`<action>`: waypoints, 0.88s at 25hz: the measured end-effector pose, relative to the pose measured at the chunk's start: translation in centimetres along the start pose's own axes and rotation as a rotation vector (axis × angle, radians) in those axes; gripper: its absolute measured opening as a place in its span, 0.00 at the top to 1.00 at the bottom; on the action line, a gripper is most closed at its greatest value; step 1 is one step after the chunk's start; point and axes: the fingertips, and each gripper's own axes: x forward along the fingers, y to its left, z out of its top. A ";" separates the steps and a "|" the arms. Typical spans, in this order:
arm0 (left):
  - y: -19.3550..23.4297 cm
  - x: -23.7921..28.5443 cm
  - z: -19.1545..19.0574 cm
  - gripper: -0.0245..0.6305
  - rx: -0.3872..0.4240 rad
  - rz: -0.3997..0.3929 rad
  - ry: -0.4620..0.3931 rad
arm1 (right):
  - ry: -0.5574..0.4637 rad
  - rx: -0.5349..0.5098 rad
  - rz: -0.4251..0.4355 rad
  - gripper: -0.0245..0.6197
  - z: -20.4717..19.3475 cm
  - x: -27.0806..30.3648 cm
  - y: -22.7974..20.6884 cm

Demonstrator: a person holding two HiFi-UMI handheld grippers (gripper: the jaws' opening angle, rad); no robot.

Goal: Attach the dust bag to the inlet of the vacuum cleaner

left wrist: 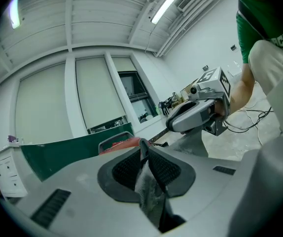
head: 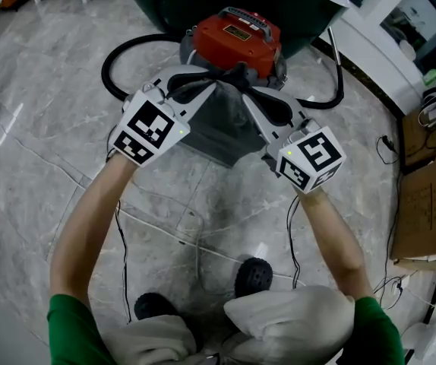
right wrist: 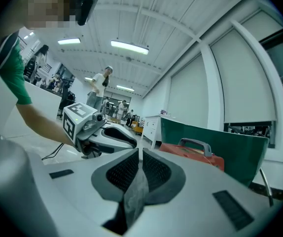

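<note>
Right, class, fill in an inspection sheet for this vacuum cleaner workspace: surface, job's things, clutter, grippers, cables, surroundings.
Surface: pale marble floor.
Job's things: grey dust bag held up in front of the red-topped vacuum cleaner.
Clutter: cardboard boxes at the right edge.
Grippers: left gripper and right gripper both shut on the dust bag's fabric.
Cables: black hose curls beside the vacuum cleaner; thin cables trail over the floor.
Surroundings: green panel, white cabinet, people far off.
</note>
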 end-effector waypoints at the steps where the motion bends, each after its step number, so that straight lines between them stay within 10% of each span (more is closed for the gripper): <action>1: 0.0 -0.1 0.0 0.88 -0.016 -0.001 -0.002 | -0.006 0.009 -0.009 0.93 0.2 0.0 -0.1; 14: 2.3 0.0 0.9 0.94 -0.122 0.024 -0.052 | -0.047 0.153 -0.068 0.94 2.1 0.2 -2.1; 22: 4.6 -1.1 4.5 0.94 -0.232 0.004 0.055 | 0.123 0.183 -0.045 0.94 6.8 -0.5 -2.3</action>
